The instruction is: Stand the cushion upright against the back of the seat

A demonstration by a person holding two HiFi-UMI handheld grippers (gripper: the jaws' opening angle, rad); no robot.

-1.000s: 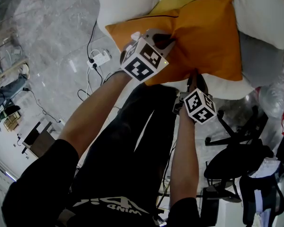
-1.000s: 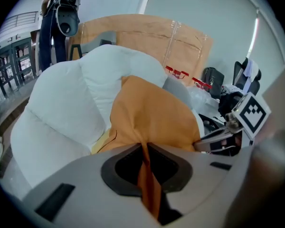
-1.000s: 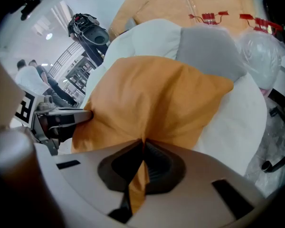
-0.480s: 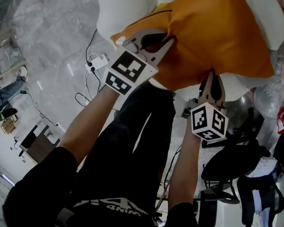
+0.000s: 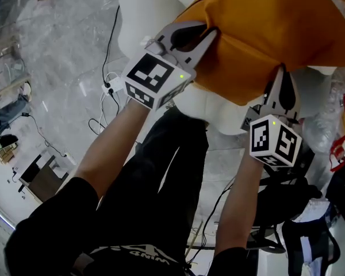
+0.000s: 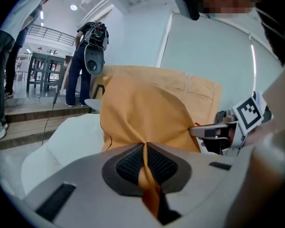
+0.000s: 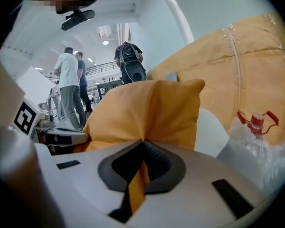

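An orange cushion (image 5: 264, 33) hangs lifted over the white seat cushions (image 5: 218, 105), held by its lower edge. My left gripper (image 5: 202, 38) is shut on the cushion's left corner; a fold of orange cloth (image 6: 142, 113) runs pinched between its pads (image 6: 130, 163). My right gripper (image 5: 282, 76) is shut on the edge further right, and orange cloth (image 7: 147, 113) is squeezed between its pads (image 7: 156, 165) too. Each gripper view shows the other gripper beside the cushion: the right one (image 6: 218, 132), the left one (image 7: 61, 139). The cushion's top is cut off in the head view.
A black office chair (image 5: 287, 200) stands at my lower right. Cables and a power strip (image 5: 112, 85) lie on the grey floor to the left. A plastic-wrapped red-topped item (image 7: 256, 122) sits at the right. People (image 7: 69, 87) stand in the background.
Both grippers have risen with the orange cushion held in them. The cushion has come up off the white cushions and now fills the top of the head view.
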